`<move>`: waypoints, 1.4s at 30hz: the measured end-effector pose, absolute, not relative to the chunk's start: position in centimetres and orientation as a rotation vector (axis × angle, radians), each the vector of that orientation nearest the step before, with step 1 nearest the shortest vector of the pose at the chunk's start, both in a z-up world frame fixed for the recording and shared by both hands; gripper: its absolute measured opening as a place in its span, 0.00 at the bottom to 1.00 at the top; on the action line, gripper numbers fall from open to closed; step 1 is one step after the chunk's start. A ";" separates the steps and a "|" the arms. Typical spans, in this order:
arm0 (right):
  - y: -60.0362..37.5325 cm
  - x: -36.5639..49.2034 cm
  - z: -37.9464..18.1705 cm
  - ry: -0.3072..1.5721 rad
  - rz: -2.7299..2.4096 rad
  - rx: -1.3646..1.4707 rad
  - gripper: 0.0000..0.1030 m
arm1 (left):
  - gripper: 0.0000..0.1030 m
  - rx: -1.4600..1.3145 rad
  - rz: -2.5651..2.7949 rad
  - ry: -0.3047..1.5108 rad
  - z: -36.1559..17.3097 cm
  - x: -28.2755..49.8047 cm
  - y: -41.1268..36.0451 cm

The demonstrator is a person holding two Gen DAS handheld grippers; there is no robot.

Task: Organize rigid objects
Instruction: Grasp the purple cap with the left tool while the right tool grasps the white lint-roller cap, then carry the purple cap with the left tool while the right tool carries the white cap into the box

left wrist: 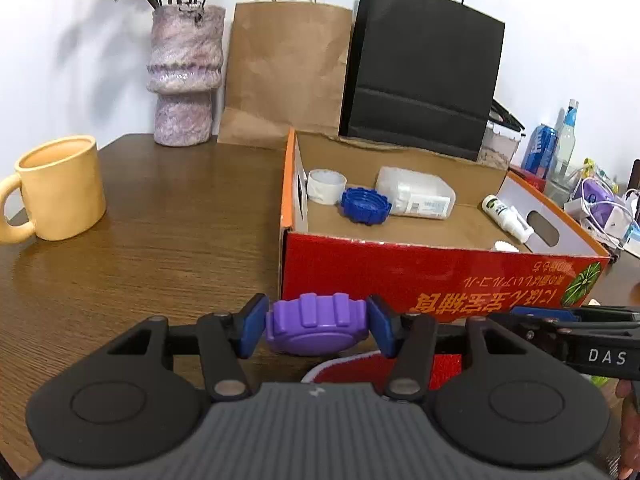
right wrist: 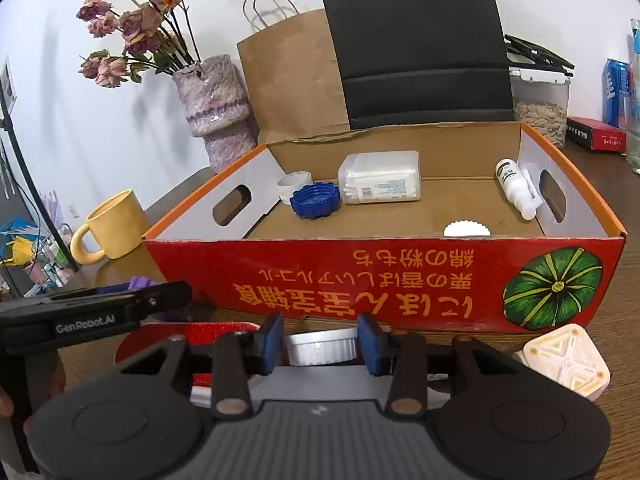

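Observation:
A purple ribbed lid (left wrist: 316,326) sits between the blue pads of my left gripper (left wrist: 318,328), which is shut on it just in front of the red cardboard box (left wrist: 400,272). My right gripper (right wrist: 321,345) is shut on a white ribbed lid (right wrist: 322,347) low over the table, also before the red cardboard box (right wrist: 360,276). Inside the box lie a blue lid (right wrist: 316,200), a white ring (right wrist: 294,184), a clear swab case (right wrist: 380,182), a small white bottle (right wrist: 516,188) and another white lid (right wrist: 466,229).
A white triangular piece (right wrist: 564,364) lies right of my right gripper, a red glittery item (right wrist: 188,332) under both grippers. A yellow mug (left wrist: 60,188), a vase of dried flowers (left wrist: 184,76), paper bags (left wrist: 288,72) and clutter (left wrist: 592,200) surround the box.

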State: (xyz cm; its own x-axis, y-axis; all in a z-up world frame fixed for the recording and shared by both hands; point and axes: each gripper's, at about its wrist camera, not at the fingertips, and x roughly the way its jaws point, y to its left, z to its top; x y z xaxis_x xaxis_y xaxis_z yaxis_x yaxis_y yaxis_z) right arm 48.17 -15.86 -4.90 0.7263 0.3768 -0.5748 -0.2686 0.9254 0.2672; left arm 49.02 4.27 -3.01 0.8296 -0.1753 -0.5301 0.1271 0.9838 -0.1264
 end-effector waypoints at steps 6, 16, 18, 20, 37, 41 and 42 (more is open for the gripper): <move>-15.5 46.8 -3.9 0.584 0.329 0.123 0.38 | 0.53 -0.023 -0.047 0.402 -1.2 46.1 3.8; -17.8 36.6 1.5 0.399 0.284 0.055 0.38 | 0.53 -0.041 -0.105 0.283 3.5 34.1 2.0; -18.4 34.2 2.1 0.371 0.269 0.037 0.38 | 0.54 -0.044 -0.123 0.262 4.3 31.5 1.7; -19.1 31.0 2.8 0.334 0.257 0.014 0.38 | 0.54 -0.045 -0.124 0.236 4.7 28.9 1.3; -21.7 7.4 0.3 0.096 0.118 -0.017 0.39 | 0.54 0.036 -0.104 0.109 1.3 8.7 -1.8; -21.5 4.6 0.7 0.056 0.132 -0.014 0.39 | 0.54 0.036 -0.098 0.082 1.7 6.4 -1.9; -21.3 4.2 0.9 0.048 0.144 -0.025 0.39 | 0.54 0.043 -0.098 0.071 1.9 6.1 -1.9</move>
